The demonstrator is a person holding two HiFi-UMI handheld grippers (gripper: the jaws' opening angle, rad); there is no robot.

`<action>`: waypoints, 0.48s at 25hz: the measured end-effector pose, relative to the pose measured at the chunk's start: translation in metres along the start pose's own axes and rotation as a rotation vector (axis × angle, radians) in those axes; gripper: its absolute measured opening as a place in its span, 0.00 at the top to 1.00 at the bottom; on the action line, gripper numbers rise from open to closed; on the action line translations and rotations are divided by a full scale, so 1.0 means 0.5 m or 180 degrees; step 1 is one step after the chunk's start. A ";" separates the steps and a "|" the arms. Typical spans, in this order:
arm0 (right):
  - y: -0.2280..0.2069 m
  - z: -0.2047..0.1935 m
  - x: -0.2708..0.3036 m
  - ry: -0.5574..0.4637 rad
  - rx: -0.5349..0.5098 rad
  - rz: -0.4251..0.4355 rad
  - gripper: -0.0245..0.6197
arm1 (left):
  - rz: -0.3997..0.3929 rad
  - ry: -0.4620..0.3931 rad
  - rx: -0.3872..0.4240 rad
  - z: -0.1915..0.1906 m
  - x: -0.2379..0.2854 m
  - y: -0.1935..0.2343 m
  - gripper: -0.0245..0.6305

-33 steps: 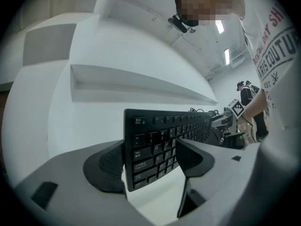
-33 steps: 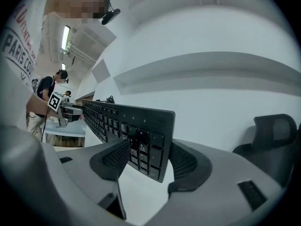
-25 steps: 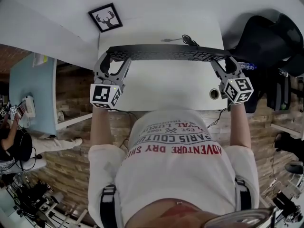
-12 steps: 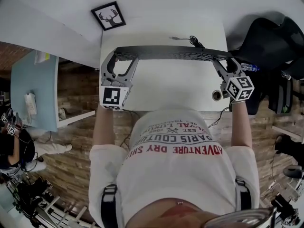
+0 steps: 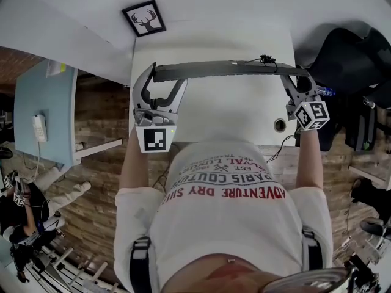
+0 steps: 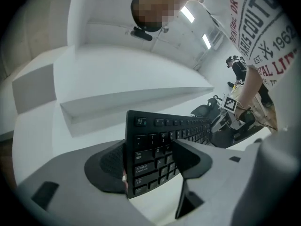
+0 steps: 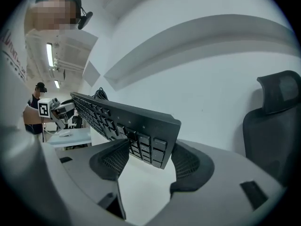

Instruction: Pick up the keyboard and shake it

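Both claws are clamping the keyboard, one at each end. The left gripper (image 5: 164,81) is biting across the Esc/Tab end, with one pad on the key face and one on the back, and its jaws are standing wide because the board sits crosswise between them. In its own view the left gripper (image 6: 150,160) is covering only the end columns of keys. The right gripper (image 5: 294,83) is pinching the numpad end in the same way, and the right gripper (image 7: 148,155) is showing pads on both faces.

The keyboard (image 5: 226,69) is hanging between them above the white desk (image 5: 226,118). It is rolled nearly edge-on to the head view and looks clear of the surface.

For a good shake:
- Both grips should be holding firm, since each pad is catching only a narrow end strip and keys can give way under a pad.
- The two hands should be moving together, so the board isn't twisting or levering out of either claw.
- Short strokes are looking safer than big swings.

Past the keyboard its cable (image 5: 264,59) is bunching at the far edge, so watch its slack. The deer picture (image 5: 144,19) is sitting well beyond.
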State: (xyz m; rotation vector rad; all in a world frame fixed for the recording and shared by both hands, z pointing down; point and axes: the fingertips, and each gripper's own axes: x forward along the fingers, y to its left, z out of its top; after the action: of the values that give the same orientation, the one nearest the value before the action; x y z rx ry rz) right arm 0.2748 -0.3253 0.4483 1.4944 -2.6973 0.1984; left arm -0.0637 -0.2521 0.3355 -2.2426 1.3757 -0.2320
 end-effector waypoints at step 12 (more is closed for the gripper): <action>0.024 0.007 -0.009 0.0104 -0.0166 -0.0038 0.54 | 0.0085 0.0054 -0.0271 -0.005 -0.024 0.006 0.50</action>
State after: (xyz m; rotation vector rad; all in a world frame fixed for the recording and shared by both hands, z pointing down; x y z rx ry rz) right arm 0.2669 -0.3158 0.4435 1.4796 -2.6461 0.1493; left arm -0.0730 -0.2437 0.3375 -2.2943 1.4489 -0.1871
